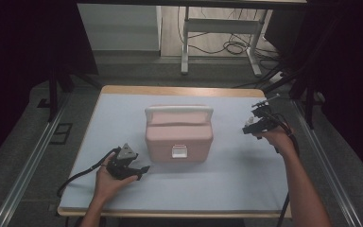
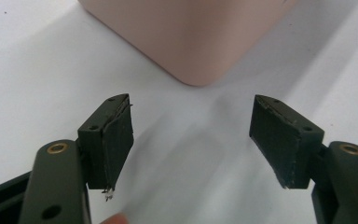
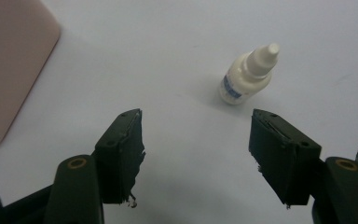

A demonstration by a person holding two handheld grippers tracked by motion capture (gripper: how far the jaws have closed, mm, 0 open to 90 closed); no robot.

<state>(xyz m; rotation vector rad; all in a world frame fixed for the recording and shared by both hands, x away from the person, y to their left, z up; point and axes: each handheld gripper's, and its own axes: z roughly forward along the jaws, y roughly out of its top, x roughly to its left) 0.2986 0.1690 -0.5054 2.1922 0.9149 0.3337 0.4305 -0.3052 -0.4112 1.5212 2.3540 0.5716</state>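
Black left gripper (image 1: 142, 171) low, agape beside pink box (image 1: 178, 135).

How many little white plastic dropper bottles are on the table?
1. The small white plastic dropper bottle stands upright on the pale blue table mat, just ahead of the open right gripper. More could be hidden inside the closed pink plastic box.

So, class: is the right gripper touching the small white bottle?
Apart. The right gripper view shows bare table between the open right gripper and the small white bottle standing beyond its fingers.

Smooth matt pink plastic box (image 1: 178, 134), glossy white plastic dropper bottle (image 3: 248, 74), matt pale tabletop (image 1: 236, 170)
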